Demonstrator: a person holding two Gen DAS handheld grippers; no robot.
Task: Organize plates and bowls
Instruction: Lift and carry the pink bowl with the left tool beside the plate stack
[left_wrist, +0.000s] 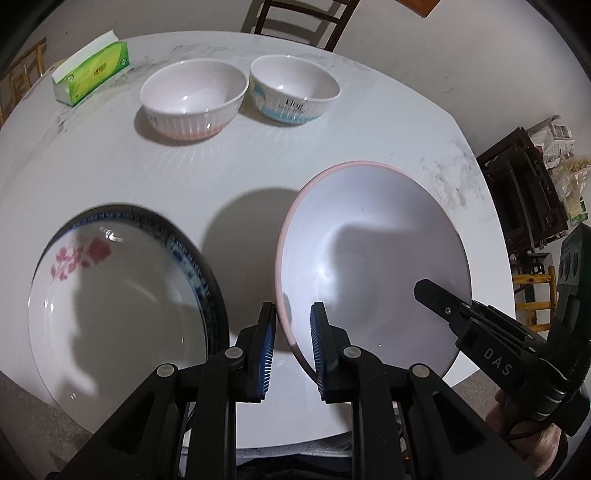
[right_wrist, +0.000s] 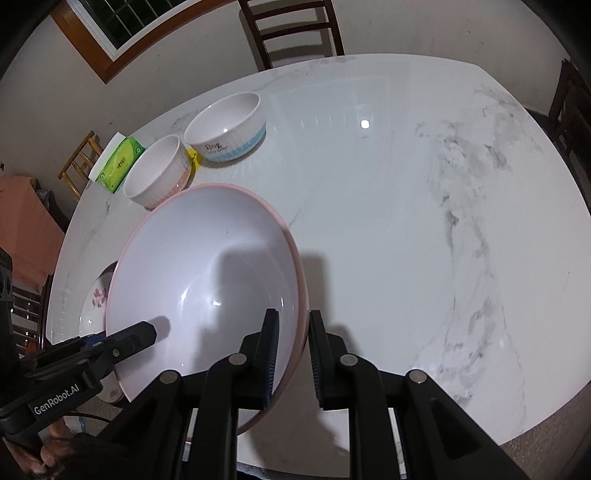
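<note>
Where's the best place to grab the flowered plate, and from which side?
Grip the flowered plate by its near rim, coming in low from the table edge. It lies flat and wide, so only the thin raised lip fits the left gripper.

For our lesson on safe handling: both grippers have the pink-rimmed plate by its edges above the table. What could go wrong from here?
1. The pink-rimmed plate is tilted and held only at its rim by the left gripper and right gripper; it could slip and drop.
2. The flowered plate overhangs the table edge; a bump might knock it off.
3. Swinging forward could hit the two bowls.
</note>
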